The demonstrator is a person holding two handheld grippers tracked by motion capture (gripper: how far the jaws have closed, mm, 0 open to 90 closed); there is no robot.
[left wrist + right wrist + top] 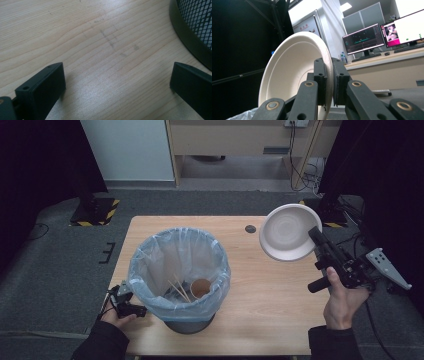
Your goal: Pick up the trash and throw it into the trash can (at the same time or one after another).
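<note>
A white paper plate (287,232) is lifted above the table's right side, tilted on edge, with my right gripper (316,236) shut on its rim. In the right gripper view the plate (292,75) stands nearly upright and the right gripper (330,71) pinches its rim between both jaws. A mesh bin (190,322) lined with a pale blue bag (150,255) stands at the table's front left; a brown paper cup (200,288) and wooden sticks (179,289) lie inside. My left gripper (129,307) rests low beside the bin's left; its jaws (117,82) are open over bare wood.
The wooden table (270,305) has a round dark cable hole (250,228) near its back edge. The bin's dark mesh base (192,32) is close on the right of the left gripper view. Desks with monitors (364,40) stand behind the plate.
</note>
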